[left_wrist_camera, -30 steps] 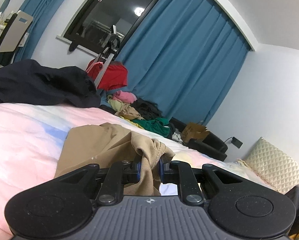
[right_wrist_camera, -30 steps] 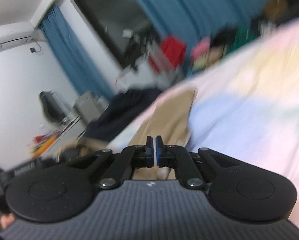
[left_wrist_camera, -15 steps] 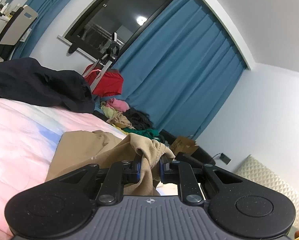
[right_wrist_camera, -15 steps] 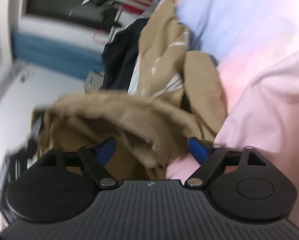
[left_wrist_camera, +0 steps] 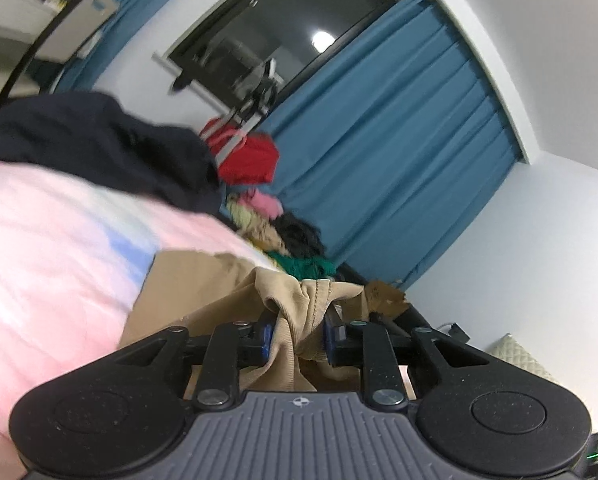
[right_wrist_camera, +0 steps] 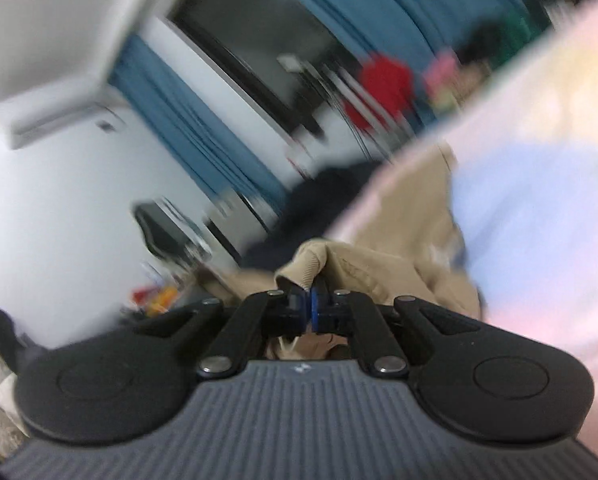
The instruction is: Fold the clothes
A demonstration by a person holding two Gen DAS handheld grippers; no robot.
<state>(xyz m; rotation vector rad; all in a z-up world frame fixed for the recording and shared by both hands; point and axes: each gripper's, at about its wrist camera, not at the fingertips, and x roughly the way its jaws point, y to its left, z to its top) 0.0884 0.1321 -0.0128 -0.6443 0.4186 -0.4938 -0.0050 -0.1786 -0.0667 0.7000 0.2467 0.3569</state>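
A tan garment lies on the pink and blue bedspread. In the left wrist view its bunched waistband edge stands between the blue pads of my left gripper. The jaws are opening, and the cloth still fills the gap and touches both pads. In the blurred right wrist view my right gripper is shut, with a fold of the same tan garment pinched at its tips and rising just above them.
A dark navy garment lies heaped on the bed's far side. Beyond it sits a pile of red, pink, black and green clothes below blue curtains and a dark window. A desk and a chair stand at far left.
The right gripper, open around the tan cloth half a second ago, has shut on it and swung up. The left jaws stand wider apart on the bunched cloth, and that view has rolled.
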